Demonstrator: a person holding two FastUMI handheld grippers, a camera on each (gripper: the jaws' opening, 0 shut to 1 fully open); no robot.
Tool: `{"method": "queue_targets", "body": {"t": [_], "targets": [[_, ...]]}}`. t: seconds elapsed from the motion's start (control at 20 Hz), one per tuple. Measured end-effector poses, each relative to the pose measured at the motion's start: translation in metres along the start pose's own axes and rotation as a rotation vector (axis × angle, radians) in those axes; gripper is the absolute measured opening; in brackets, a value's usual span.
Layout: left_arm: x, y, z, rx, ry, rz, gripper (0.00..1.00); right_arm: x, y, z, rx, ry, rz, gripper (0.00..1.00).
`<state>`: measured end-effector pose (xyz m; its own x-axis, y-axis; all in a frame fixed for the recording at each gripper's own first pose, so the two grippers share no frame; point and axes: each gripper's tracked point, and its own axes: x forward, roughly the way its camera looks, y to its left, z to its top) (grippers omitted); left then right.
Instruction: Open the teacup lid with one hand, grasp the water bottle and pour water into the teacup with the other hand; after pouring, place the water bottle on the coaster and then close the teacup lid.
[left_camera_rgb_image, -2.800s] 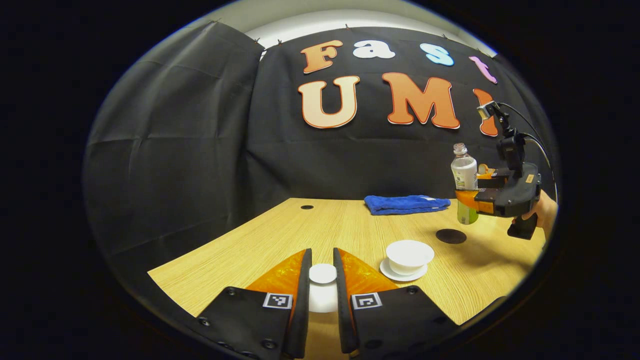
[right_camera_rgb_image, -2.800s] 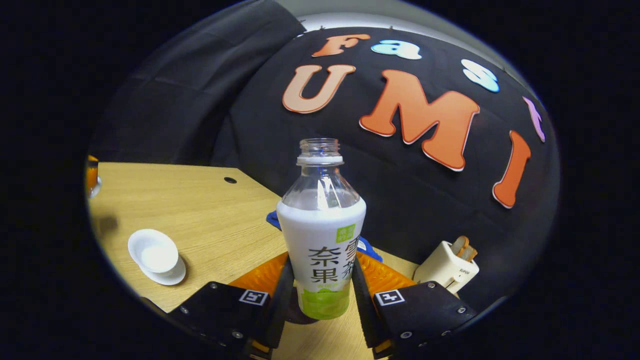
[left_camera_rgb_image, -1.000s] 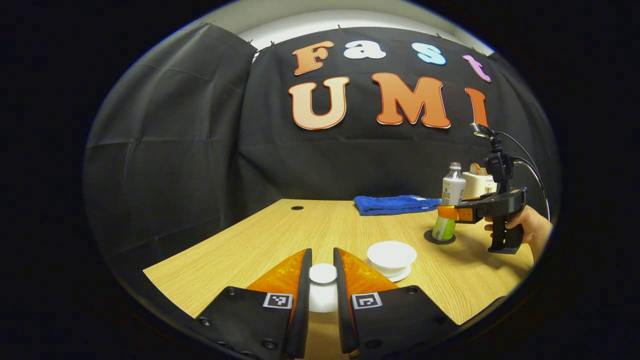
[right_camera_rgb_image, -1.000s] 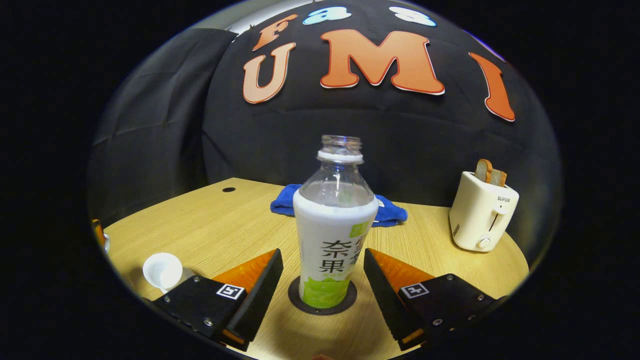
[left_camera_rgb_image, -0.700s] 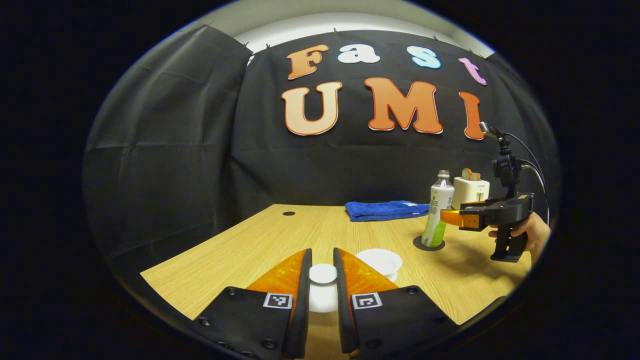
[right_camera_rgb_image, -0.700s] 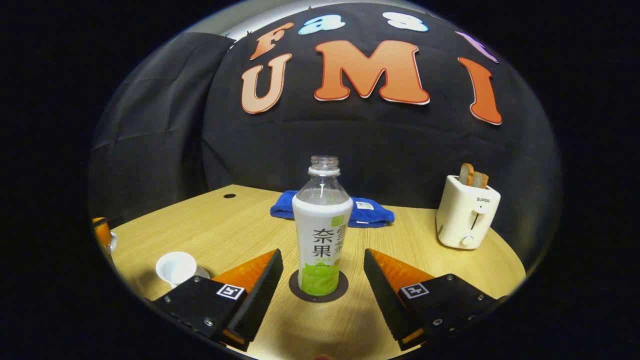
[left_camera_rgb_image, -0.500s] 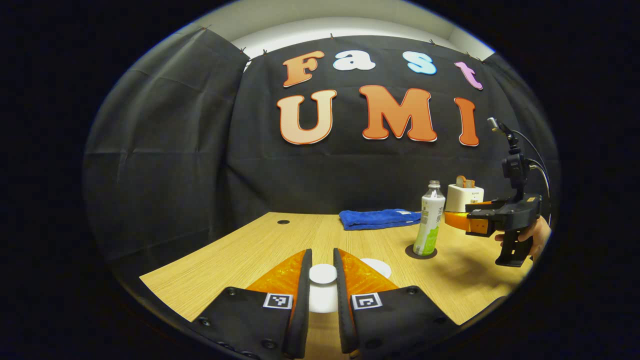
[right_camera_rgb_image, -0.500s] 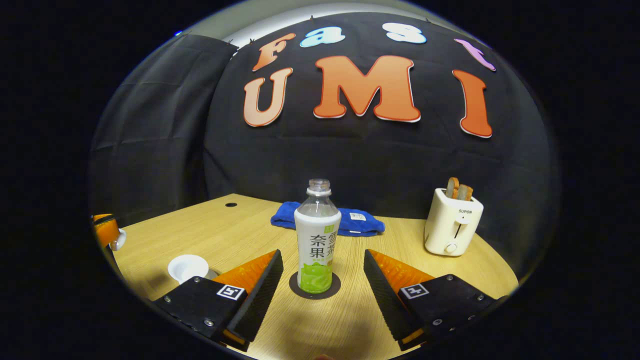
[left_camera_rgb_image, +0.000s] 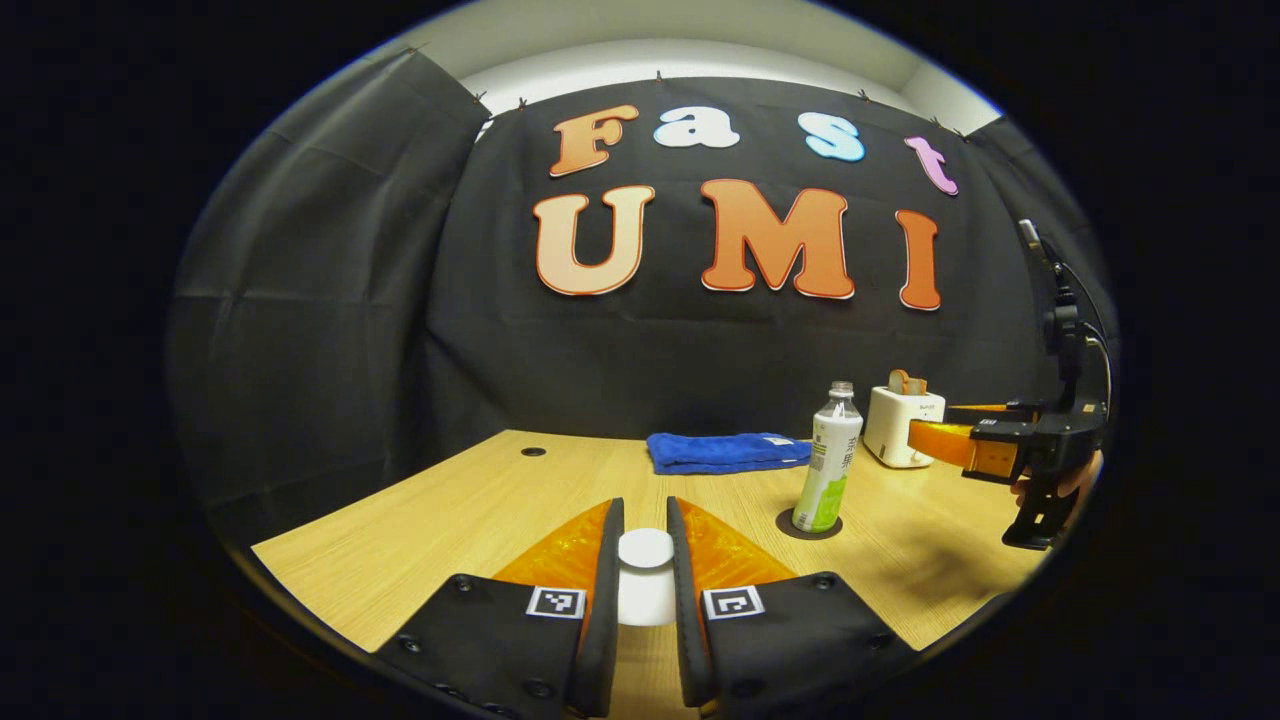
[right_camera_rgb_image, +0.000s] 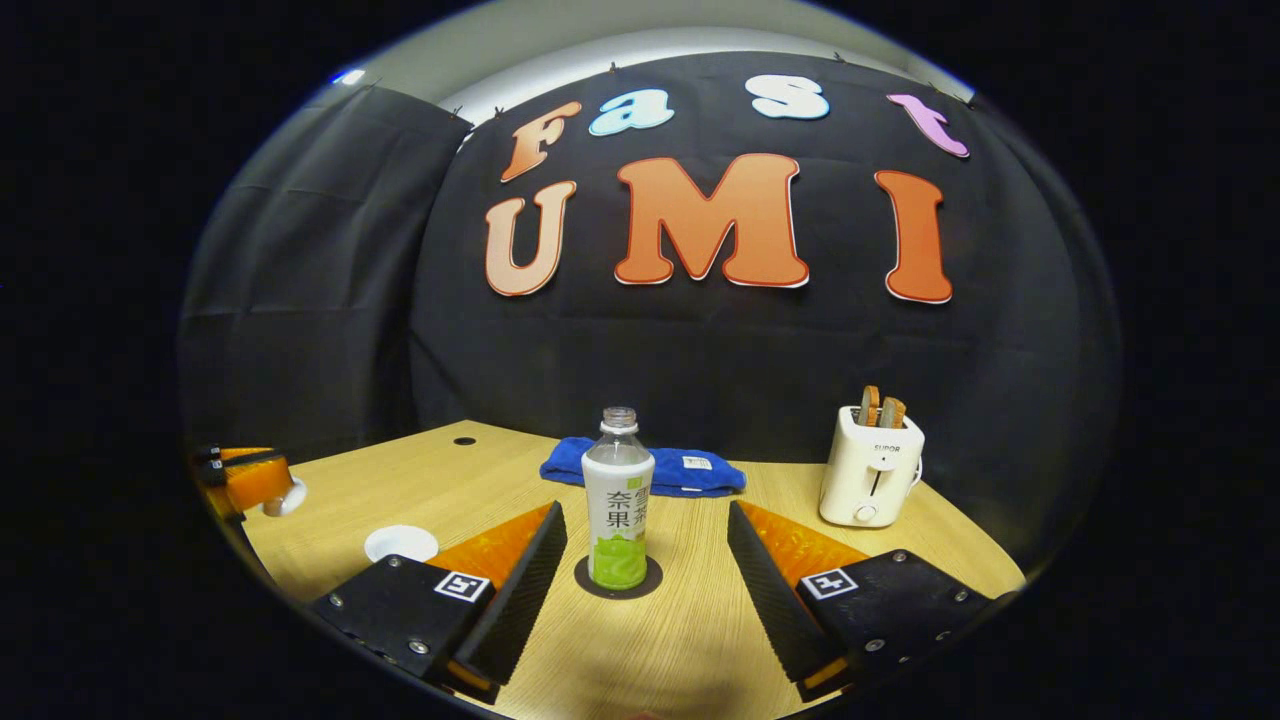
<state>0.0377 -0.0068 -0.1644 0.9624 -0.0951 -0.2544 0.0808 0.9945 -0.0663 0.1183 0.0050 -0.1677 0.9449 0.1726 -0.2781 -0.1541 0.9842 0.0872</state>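
White lid (left_camera_rgb_image: 645, 548) sits pinched between both fingers of the left gripper (left_camera_rgb_image: 645, 560), held near, above the table (left_camera_rgb_image: 480, 510). Right gripper (right_camera_rgb_image: 645, 560) is spread wide, holding nothing, with the bottle (right_camera_rgb_image: 618, 525) between and beyond its fingers, apart from both. Bottle stands upright on the dark coaster (right_camera_rgb_image: 618, 580), mid-table, cap off. In the left gripper view the bottle (left_camera_rgb_image: 825, 470) and coaster (left_camera_rgb_image: 808, 525) lie to the right, with the right gripper (left_camera_rgb_image: 950, 440) further right, clear of the bottle, a hand (left_camera_rgb_image: 1065, 480) on its grip.

Cup (right_camera_rgb_image: 400, 543) shows low left in the right gripper view, uncovered, near the left gripper (right_camera_rgb_image: 245, 475) at the far left edge. Water level in it can't be told. Blue towel (right_camera_rgb_image: 645, 465) lies far behind the bottle, toaster (right_camera_rgb_image: 868, 465) far right.

Step, as I judge it: bottle placement done, lid closing is what's left. Next move calls for carrying the lid right and down over the cup, centring it on the rim, lowering level, then releasing. Risk: setting it off-centre so it tips or knocks the cup. Right gripper should keep clear of the bottle.
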Motion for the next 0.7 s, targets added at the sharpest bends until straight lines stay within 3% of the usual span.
{"method": "queue_targets", "body": {"t": [0.2,0.7], "targets": [[0.020,-0.011,-0.014,-0.038,0.029,-0.027,0.29,-0.007,-0.002,0.000,-0.013,-0.016,0.005,0.97],[0.073,-0.029,-0.064,-0.017,0.136,-0.039,0.29,-0.012,-0.011,-0.014,-0.008,-0.003,0.009,0.97]]}}
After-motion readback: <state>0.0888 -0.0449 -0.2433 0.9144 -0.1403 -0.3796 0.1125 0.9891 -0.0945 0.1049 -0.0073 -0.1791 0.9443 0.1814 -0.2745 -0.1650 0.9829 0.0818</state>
